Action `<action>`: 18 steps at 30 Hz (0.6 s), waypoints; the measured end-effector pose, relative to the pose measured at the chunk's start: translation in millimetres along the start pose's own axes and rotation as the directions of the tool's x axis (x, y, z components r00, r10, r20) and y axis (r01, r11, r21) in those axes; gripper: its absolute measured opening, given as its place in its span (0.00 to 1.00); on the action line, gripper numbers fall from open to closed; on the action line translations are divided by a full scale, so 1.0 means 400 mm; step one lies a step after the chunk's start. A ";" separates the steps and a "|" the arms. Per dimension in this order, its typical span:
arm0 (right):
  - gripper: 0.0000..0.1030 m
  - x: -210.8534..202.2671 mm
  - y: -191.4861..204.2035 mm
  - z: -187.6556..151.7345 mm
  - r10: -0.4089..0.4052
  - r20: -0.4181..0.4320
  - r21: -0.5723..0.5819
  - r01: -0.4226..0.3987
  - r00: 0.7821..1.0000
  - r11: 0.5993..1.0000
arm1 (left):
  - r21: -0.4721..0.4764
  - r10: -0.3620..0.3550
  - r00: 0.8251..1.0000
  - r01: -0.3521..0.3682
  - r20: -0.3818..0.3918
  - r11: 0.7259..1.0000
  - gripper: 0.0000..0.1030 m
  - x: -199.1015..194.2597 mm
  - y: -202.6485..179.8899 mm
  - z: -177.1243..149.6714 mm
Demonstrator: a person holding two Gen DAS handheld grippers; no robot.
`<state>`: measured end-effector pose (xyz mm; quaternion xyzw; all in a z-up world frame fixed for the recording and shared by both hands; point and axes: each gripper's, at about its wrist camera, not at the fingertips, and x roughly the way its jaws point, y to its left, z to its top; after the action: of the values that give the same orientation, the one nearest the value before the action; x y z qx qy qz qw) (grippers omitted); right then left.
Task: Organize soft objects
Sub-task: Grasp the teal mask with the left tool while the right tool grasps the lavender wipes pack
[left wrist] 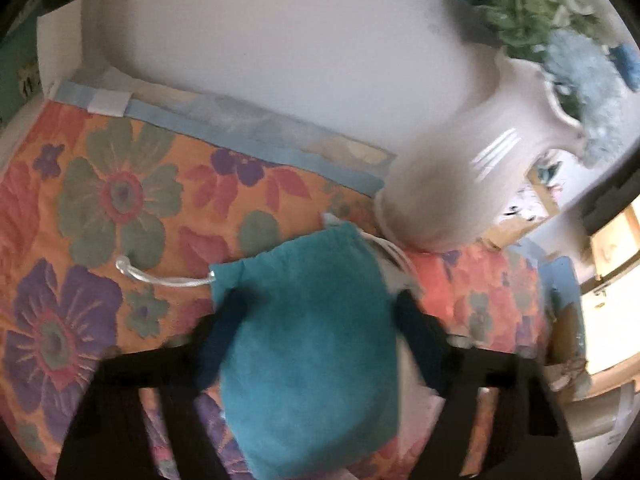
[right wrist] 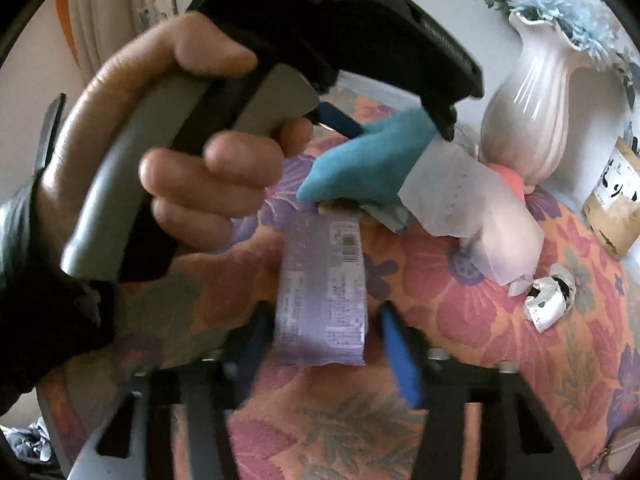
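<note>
Left tool (left wrist: 316, 316): its 2 dark fingers stand on either side of a teal drawstring pouch (left wrist: 308, 340) and press against the cloth, so the tool is pinching the pouch. The pouch lies on a floral cloth (left wrist: 100, 200) covering the bench, mouth toward the far side. A white cord (left wrist: 160, 276) trails out to the left of the mouth; a second cord runs off to the right, toward the base of a white vase (left wrist: 460, 184). The vase stands on the far right of the bench and holds blue flowers and greenery. The view is blurred.

Right tool (right wrist: 324, 332): its 2 blue-padded fingers flank a lilac packet (right wrist: 324, 288) that lies flat on the cloth, barcode face up. The left pad looks to be against the packet's edge; a narrow gap shows at the right pad, so the tool is spread around the packet rather than pinching it.

In the right wrist view, a hand (right wrist: 168, 152) grips the grey handle of the left tool at the far left, with the pouch hanging from its tip. White paper (right wrist: 468, 208) lies to the right of the pouch, and a crumpled white scrap (right wrist: 548, 296) lies further right. A brown package (right wrist: 616, 204) stands at the right edge.
</note>
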<state>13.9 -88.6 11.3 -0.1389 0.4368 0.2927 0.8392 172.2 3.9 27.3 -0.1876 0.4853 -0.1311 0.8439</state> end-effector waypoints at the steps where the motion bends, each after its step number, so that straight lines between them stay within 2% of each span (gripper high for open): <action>1: 0.40 -0.010 0.000 -0.007 0.003 0.006 -0.001 -0.003 1.000 1.000 | -0.010 -0.023 1.000 0.023 0.009 1.000 0.36 -0.010 0.002 -0.004; 2: 0.39 -0.014 0.004 -0.010 0.005 0.010 -0.003 -0.005 1.000 1.000 | -0.007 -0.017 1.000 0.018 0.023 1.000 0.30 -0.024 0.002 -0.007; 3: 0.39 -0.018 0.010 -0.013 0.007 0.015 -0.007 -0.007 1.000 1.000 | 0.007 -0.001 0.999 0.001 0.039 1.000 0.18 -0.041 0.000 -0.013; 4: 0.39 -0.021 0.014 -0.016 0.011 0.019 -0.013 -0.011 1.000 1.000 | 0.016 0.016 0.999 -0.016 0.047 1.000 0.16 -0.052 0.003 -0.015; 6: 0.39 -0.030 0.029 -0.024 0.014 0.027 -0.032 -0.013 1.000 0.999 | 0.036 0.013 0.998 -0.016 0.065 0.999 0.14 -0.093 0.017 -0.036; 10: 0.39 -0.034 0.039 -0.031 0.005 0.021 -0.033 -0.005 1.000 0.999 | 0.025 0.000 0.999 -0.001 0.053 1.000 0.14 -0.148 0.077 -0.057; 14: 0.39 -0.041 0.034 -0.039 0.007 0.017 -0.019 -0.007 1.000 1.000 | 0.073 0.106 0.994 -0.108 0.031 0.991 0.14 -0.184 0.119 -0.089; 17: 0.39 -0.032 0.035 -0.035 0.010 0.015 -0.013 -0.009 1.000 1.000 | 0.112 0.158 0.987 -0.158 0.010 0.981 0.15 -0.198 0.131 -0.118; 18: 0.39 -0.031 0.031 -0.035 0.013 0.012 -0.010 -0.012 1.000 1.000 | 0.119 0.178 0.984 -0.179 0.019 0.977 0.19 -0.200 0.135 -0.125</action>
<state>-8.3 -90.2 13.6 -0.1387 0.4311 0.3010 0.8392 91.4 74.9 42.0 -0.0926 0.4877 -0.0832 0.8641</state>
